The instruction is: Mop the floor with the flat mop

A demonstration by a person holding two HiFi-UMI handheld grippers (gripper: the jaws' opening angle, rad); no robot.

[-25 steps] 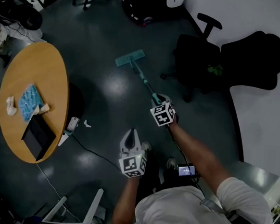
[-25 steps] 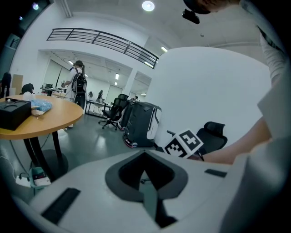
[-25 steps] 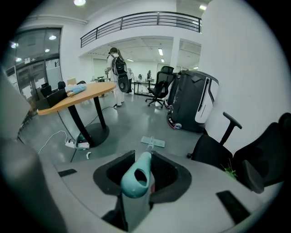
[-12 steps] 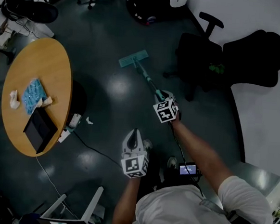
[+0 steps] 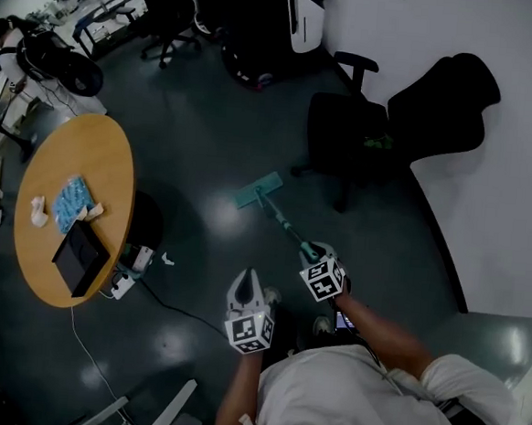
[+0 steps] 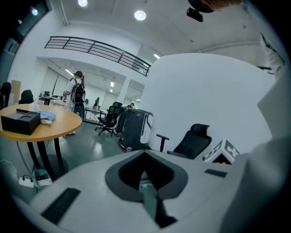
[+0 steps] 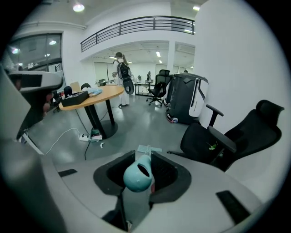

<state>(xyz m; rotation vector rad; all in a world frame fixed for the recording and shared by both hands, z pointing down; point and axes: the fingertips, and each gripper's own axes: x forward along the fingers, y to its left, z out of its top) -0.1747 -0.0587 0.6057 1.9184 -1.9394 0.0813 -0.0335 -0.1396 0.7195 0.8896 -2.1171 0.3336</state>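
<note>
We judge the mopping stroke itself to be in hand: the right gripper (image 5: 311, 253) is clamped on the teal handle (image 5: 284, 222) close to its top, and in the right gripper view the capped end stands up between the jaws. The mop pad (image 5: 259, 190) lies flat on the dark floor (image 5: 208, 129) ahead of us, near the foot of the black office chair (image 5: 344, 131) and well apart from the round table (image 5: 101, 153). The left gripper (image 5: 246, 280) hangs just beside the right one, off the handle, its jaws pressed together with nothing that we can make out between them. By our reading, the next move calls for sliding the pad along the floor with steady downward pressure, so that it stays flat and does not tip onto an edge. It also needs steering clear of the chair's base on one side and of the cable (image 5: 173, 287) trailing near the table on the other. A one-gripper hold so near the end probably gives little leverage, so we think the left gripper may need to open and take the shaft lower down
</note>
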